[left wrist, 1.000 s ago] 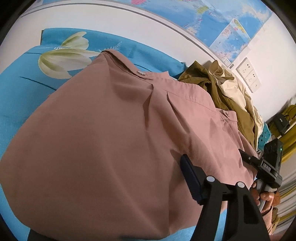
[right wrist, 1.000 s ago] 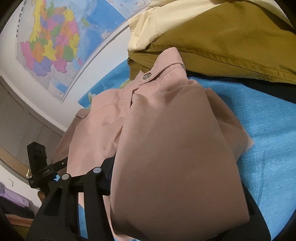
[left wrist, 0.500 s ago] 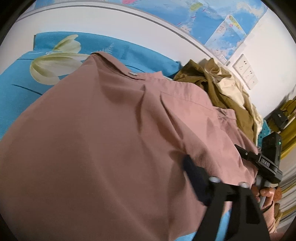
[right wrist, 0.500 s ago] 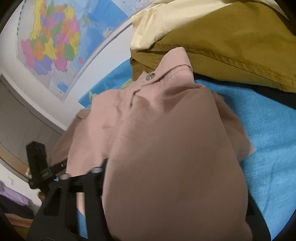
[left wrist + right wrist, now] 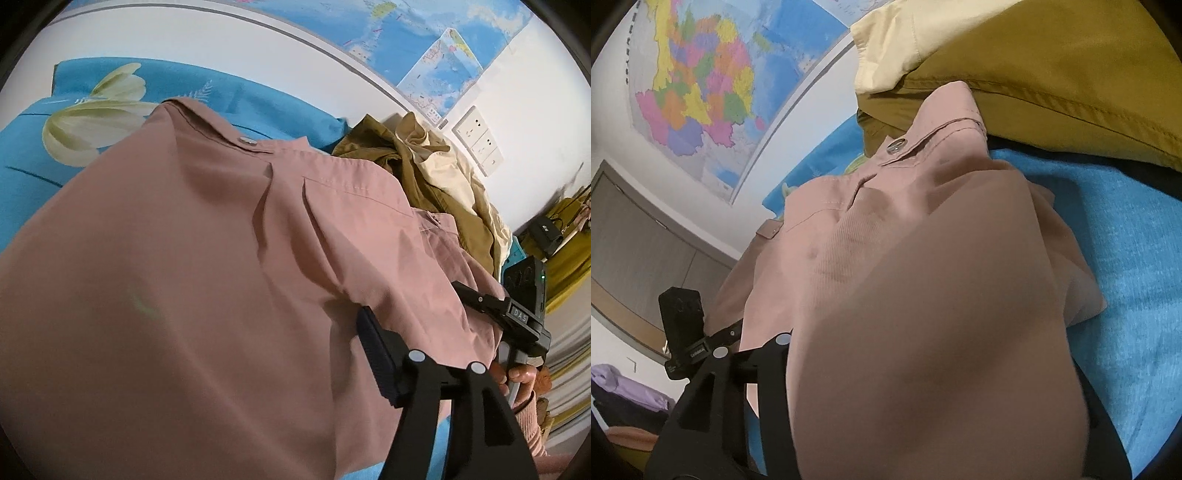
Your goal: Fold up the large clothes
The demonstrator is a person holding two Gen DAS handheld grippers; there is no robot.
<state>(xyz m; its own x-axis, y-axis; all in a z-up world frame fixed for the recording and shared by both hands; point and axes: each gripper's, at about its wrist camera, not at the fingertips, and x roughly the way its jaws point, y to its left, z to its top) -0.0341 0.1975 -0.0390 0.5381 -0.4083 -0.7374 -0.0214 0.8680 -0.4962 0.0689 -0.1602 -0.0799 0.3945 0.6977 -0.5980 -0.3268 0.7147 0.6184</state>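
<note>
A large dusty-pink shirt lies on a blue bed sheet, its buttoned cuffs toward the wall. It fills most of the right wrist view too. My left gripper is shut on the shirt's near edge; one black finger shows, the other is hidden under cloth. My right gripper is shut on the shirt's other near corner, with cloth draped over it. The right gripper also shows in the left wrist view.
A heap of olive and cream clothes lies at the back by the wall, touching the pink shirt. Maps hang on the wall. Wall sockets are behind the heap. A grey wardrobe stands on the left.
Both grippers have lifted and carried the shirt's near edge toward the wall. The cloth bulges closer to both cameras. The fold over the right gripper covers more of the view.
</note>
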